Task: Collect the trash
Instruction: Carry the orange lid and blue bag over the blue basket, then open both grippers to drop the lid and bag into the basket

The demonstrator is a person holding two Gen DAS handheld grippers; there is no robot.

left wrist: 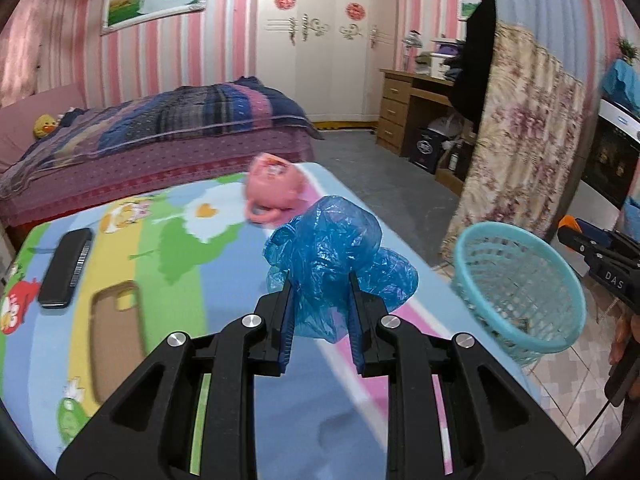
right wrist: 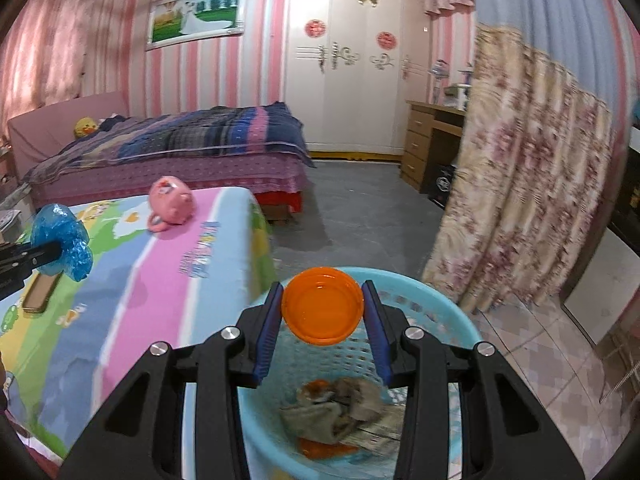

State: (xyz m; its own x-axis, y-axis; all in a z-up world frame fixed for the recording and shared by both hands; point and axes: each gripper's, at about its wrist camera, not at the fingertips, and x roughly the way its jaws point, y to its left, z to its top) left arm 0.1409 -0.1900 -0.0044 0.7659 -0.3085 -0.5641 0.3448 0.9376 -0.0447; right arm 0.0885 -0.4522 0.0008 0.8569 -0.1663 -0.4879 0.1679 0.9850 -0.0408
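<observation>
My left gripper is shut on a crumpled blue plastic bag, held above the colourful mat-covered table. The same blue bag shows at the far left of the right wrist view. My right gripper is shut on an orange plastic lid, held over the light blue mesh basket. Crumpled paper and other scraps lie in the basket's bottom. In the left wrist view the basket stands off the table's right edge, with the right gripper's body beyond it.
On the table lie a pink cup-shaped toy, a black phone and a brown phone case. A floral curtain hangs to the right. A bed, a wardrobe and a wooden desk stand behind.
</observation>
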